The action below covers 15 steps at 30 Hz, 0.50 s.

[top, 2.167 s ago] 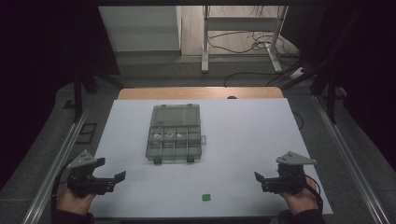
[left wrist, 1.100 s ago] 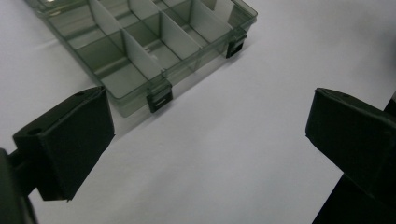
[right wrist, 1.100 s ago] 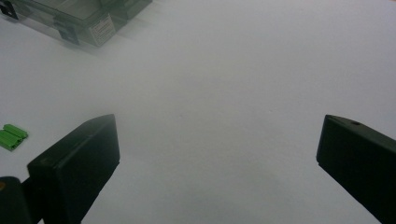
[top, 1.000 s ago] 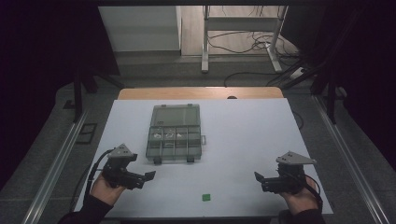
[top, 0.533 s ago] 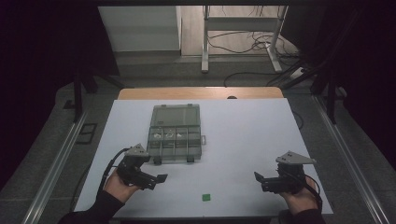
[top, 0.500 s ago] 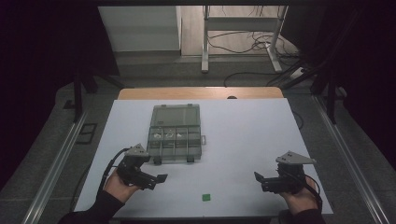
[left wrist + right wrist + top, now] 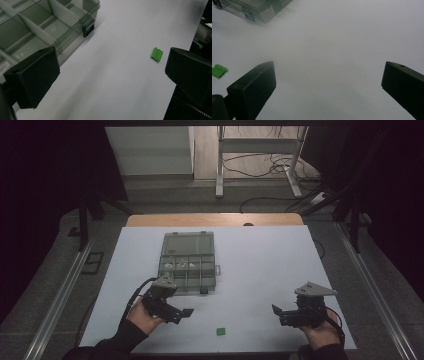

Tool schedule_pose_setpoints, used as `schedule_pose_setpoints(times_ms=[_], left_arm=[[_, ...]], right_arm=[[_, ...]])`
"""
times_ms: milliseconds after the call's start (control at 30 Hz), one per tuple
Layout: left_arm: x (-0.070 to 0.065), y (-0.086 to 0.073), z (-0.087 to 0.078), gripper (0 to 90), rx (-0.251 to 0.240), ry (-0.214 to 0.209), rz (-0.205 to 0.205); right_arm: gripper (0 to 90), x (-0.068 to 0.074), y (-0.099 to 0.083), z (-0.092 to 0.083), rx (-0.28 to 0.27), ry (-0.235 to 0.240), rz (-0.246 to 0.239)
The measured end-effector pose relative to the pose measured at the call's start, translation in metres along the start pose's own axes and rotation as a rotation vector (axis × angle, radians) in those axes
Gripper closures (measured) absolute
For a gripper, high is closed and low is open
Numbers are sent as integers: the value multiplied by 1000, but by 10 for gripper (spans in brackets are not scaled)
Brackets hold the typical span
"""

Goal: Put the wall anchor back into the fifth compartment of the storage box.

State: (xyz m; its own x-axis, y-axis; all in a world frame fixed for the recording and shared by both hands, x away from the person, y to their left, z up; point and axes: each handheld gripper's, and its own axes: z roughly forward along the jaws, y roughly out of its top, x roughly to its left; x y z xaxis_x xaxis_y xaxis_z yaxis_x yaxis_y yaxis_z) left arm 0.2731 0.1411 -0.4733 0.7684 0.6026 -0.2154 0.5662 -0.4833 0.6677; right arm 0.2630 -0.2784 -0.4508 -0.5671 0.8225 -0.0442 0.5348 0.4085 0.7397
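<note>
A white table point(image 7: 260, 270) seen from above, with a clear, smoke-tinted compartment organizer box point(image 7: 187, 262) lying flat a little left of centre. Its far half is one large section; the near half is split by dividers into small cells. A few pale small parts point(image 7: 175, 265) sit in the middle row of cells, too small to identify. Two dark latches are on the box's near edge.

A small green ribbed block point(image 7: 220, 331) lies on the table at about 5 o'clock from the box, near the table's front edge and well apart from the box.

The left gripper point(image 7: 182, 314) is held in a hand just beside the box's near edge, at its 6 o'clock, pointing toward 4 o'clock. Its jaws are spread wide and hold nothing. In the left gripper view the green block point(image 7: 156, 54) lies between the jaws, farther off.

The right gripper point(image 7: 276, 312) rests near the table's front right corner, pointing toward 9 o'clock, jaws spread wide and empty. In the right gripper view the green block point(image 7: 219, 70) sits at the left edge
</note>
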Motion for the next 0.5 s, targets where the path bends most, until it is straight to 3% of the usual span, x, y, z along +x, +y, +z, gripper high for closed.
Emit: schedule_pose_setpoints(times_ms=[133,233,500], left_arm=[[-2,3,9,0,6,-18,6],[-6,8,18,1,37,-47,6],[-12,15,27,26,72,-81,1]], right_arm=[[0,0,0,0,2,1,-1],[0,0,0,0,2,3,2],[0,0,0,0,3,4,0]])
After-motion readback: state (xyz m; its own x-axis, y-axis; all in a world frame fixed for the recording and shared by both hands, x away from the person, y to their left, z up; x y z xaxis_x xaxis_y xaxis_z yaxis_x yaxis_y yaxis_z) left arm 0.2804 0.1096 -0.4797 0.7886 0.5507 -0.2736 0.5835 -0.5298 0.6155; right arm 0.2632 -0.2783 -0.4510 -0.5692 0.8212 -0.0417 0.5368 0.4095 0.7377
